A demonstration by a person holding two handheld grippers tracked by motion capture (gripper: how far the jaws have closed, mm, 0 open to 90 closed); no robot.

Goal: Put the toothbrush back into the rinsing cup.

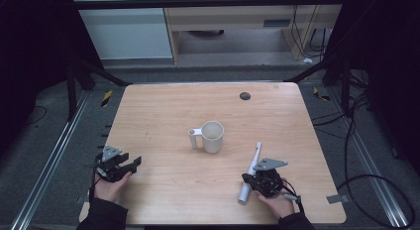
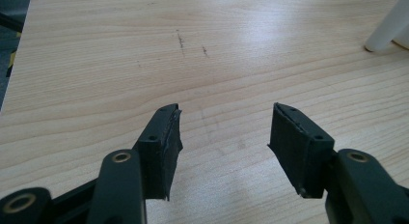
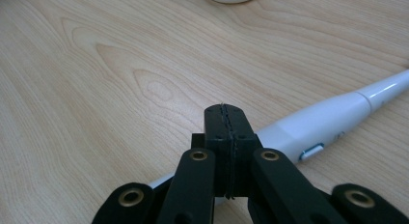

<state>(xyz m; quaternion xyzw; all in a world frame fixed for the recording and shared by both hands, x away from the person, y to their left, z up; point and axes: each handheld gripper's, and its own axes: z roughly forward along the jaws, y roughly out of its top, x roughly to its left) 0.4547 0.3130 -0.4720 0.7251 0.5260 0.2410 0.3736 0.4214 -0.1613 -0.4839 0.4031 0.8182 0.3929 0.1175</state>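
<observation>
White mug stands upright near the middle of the desk, its handle turned toward the left edge and its mouth open to the ceiling. Between the mug and the near right corner lies a long white wand-shaped tool, flat on the wood, its thin tip aimed toward the mug and its thick end toward the near edge. The right gripper, held in the person's right hand, sits directly over the thick half of that tool; in the right gripper view its two black jaws are pressed flat together with nothing between them, and the white tool passes underneath them at an angle, a small grey button showing on its side. Whether the jaws touch the tool I cannot tell. The left gripper rests near the near left corner, held in the left hand, well apart from the mug. Its jaws stand wide apart over bare wood in the left gripper view, and a pale edge of the mug's handle shows at the top right. A small dark round disc lies near the far edge of the desk.
</observation>
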